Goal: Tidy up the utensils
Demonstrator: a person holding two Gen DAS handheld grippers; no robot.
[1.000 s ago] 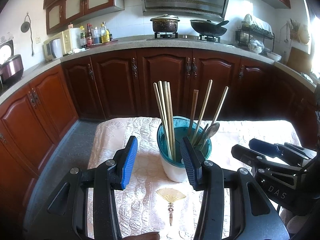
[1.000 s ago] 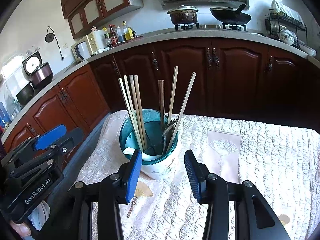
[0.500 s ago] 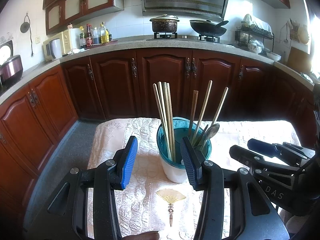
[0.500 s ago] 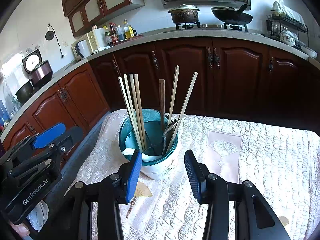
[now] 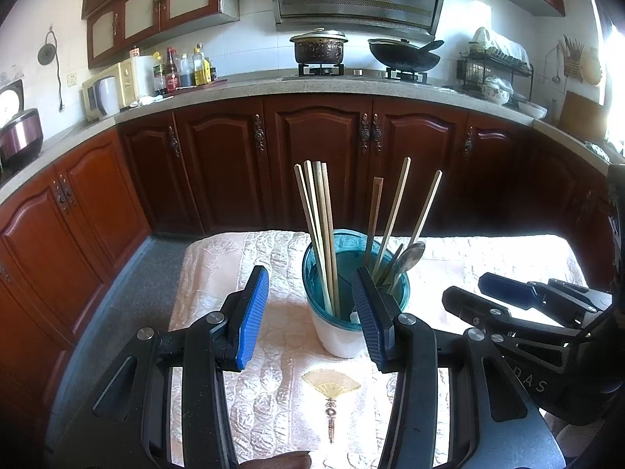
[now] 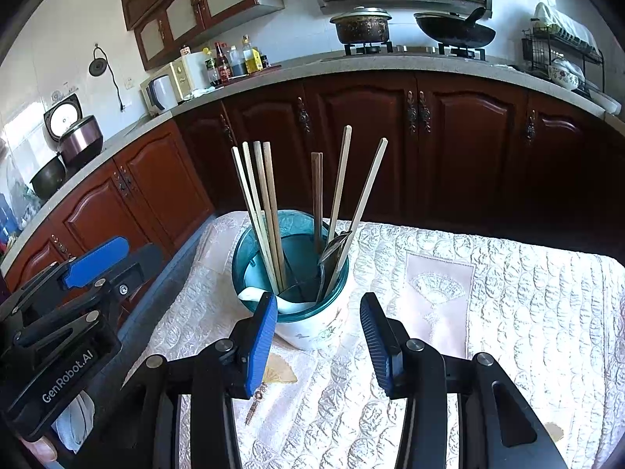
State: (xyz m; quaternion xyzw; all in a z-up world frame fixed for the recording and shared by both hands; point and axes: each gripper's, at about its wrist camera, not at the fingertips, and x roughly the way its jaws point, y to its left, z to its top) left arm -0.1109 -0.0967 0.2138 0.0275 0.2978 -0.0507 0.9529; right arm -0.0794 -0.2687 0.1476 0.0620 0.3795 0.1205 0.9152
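A white utensil holder with a teal inside (image 5: 339,336) (image 6: 312,324) stands on the quilted table cloth (image 5: 273,391) (image 6: 508,312). Several wooden chopsticks (image 5: 318,230) (image 6: 259,211) and a metal spoon (image 5: 408,258) (image 6: 332,250) stand upright in it. My left gripper (image 5: 310,316) hovers just in front of the holder, jaws open, nothing between them. My right gripper (image 6: 318,336) also hangs open and empty close before the holder. Each gripper shows in the other's view, the right one (image 5: 496,297) at the right edge and the left one (image 6: 113,258) at the left edge.
The table's left edge drops to a grey floor (image 5: 117,293). Dark red cabinets (image 5: 312,156) run behind the table under a stone counter with a pot (image 5: 318,45), a wok (image 5: 402,54), bottles (image 5: 183,70) and a dish rack (image 5: 496,66).
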